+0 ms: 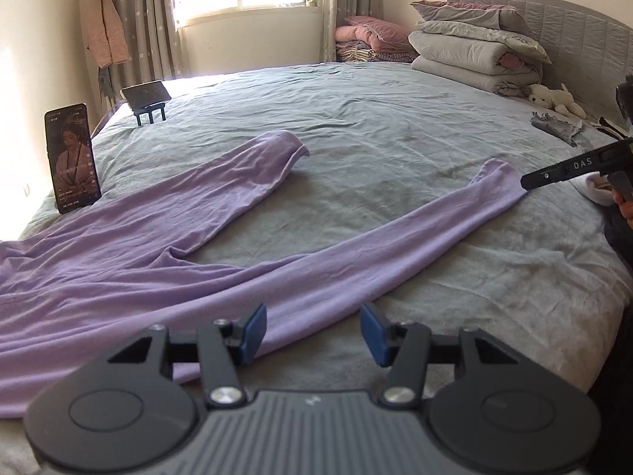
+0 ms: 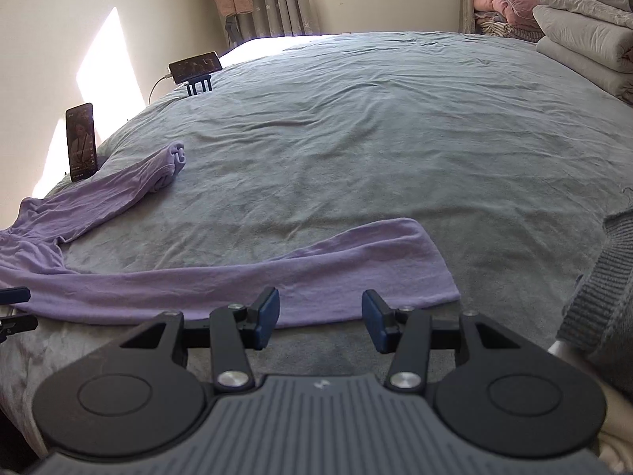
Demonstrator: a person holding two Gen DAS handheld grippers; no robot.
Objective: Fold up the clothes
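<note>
Left jaws: the left gripper [image 1: 312, 332] stands released, blue pads apart, nothing between them, over the soft lilac long-sleeved knit top [image 1: 118, 261].
Right jaws: the right gripper [image 2: 320, 318] is likewise released, just short of the near sleeve's cuff [image 2: 415, 269].
Garment: spread on the grey bedsheet [image 1: 395, 126], far sleeve towards 11 o'clock.
Advice: pinch cuff and shoulder seam together (keep the cloth taut) before folding inward.
Writing: "DAS" on the right gripper's black finger [image 1: 569, 166]; the upright phone's [image 1: 73, 158] text is unreadable.
</note>
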